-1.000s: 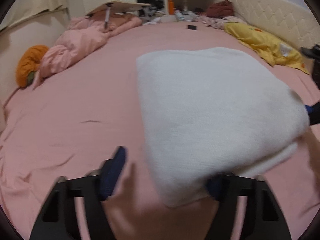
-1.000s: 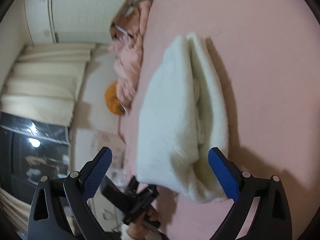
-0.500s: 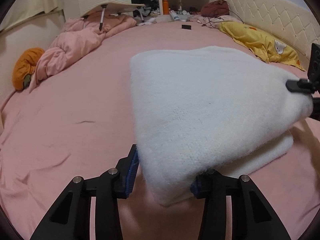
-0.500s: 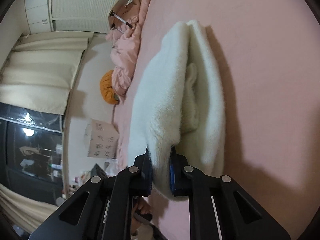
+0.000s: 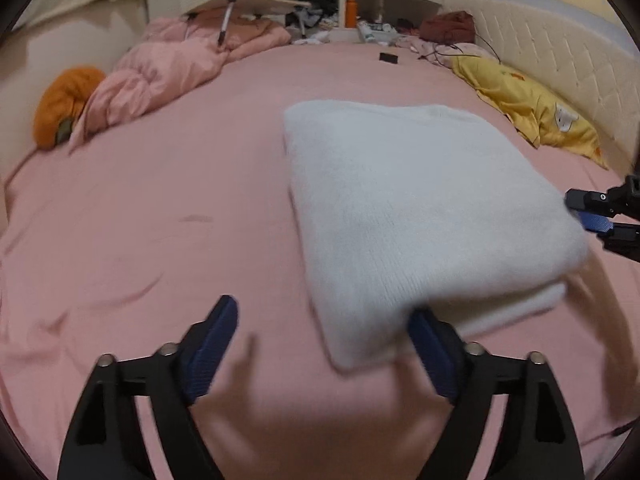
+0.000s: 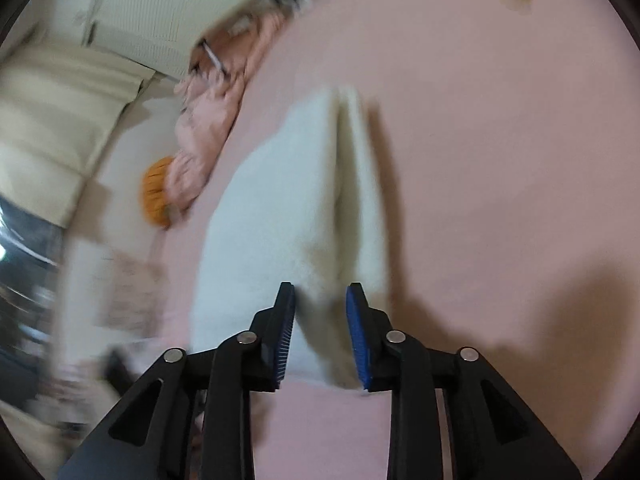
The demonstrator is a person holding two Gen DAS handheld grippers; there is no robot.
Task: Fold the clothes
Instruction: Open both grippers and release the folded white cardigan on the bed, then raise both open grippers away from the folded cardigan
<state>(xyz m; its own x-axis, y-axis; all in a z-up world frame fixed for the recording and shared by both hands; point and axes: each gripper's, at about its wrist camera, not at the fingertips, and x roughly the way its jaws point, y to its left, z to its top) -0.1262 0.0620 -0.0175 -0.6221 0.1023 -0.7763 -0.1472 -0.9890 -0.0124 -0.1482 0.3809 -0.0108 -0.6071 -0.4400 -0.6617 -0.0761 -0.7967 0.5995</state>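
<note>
Left tool: jaws spread wide, blue ribbed pads, holding nothing; the near corner of the garment overlaps its right pad, whether touching cannot be told.

Right tool: jaws parted with the near end of the garment lying between the pads; gap on either side, so it reads as released, not clamped. Also seen at the right edge of the left wrist view.

White knit garment: thick, fuzzy, soft knit, likely a sweater; lies on the bed as a rounded rectangular bundle, doubled over, with a lower layer showing along the near right edge. In the right wrist view a lengthwise crease divides the two layers.

Step, as judged: the garment already lies folded; both tools free at its near end. This fits a release just after a fold, or an approach for a further one; the pictures do not settle which.

Pink bedsheet: smooth cotton-like cloth, light wrinkles at near left.

Surroundings: crumpled pink duvet, far left; orange pumpkin cushion, left; yellow pillow, right; quilted cream headboard, far right.
</note>
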